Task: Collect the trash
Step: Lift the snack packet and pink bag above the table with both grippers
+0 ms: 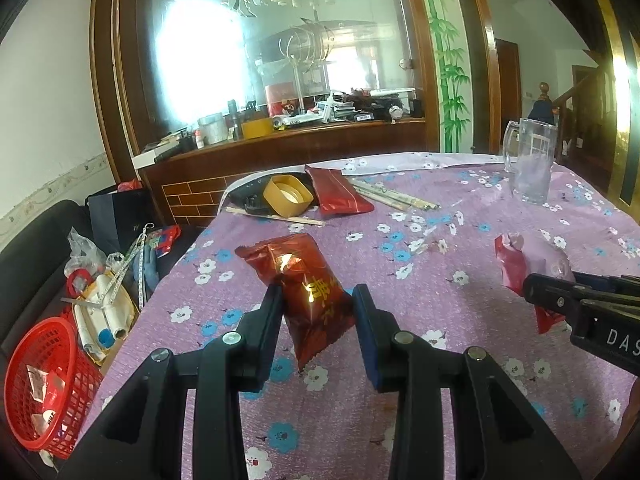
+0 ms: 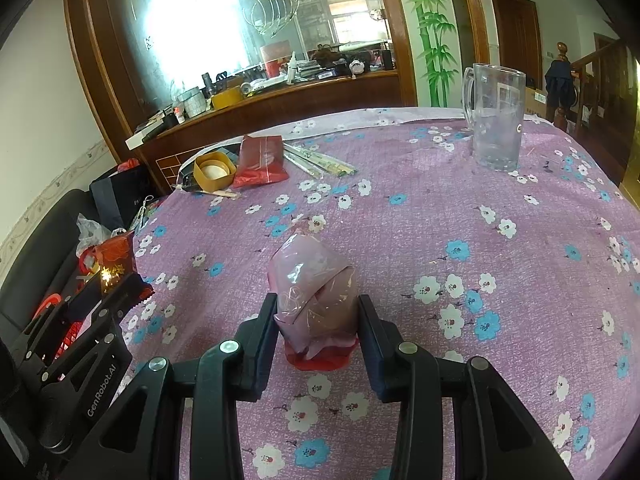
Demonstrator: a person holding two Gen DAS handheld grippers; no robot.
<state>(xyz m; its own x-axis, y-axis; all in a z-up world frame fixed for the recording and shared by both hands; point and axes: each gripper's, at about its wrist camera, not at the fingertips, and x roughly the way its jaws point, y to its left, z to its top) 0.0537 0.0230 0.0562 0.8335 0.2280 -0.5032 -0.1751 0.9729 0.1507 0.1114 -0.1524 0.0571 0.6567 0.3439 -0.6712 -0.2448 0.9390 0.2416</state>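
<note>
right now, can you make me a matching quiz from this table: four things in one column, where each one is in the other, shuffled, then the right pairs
Things
1. dark red snack packet
2. pink plastic wrapper
3. glass mug
4. red basket

Places
A. standing upright at the far right of the table
B. between the jaws of the right gripper
C. off the table, beyond its left edge
D. between the jaws of the left gripper

Pairs: 1-D, 2-B, 3-A, 4-C
</note>
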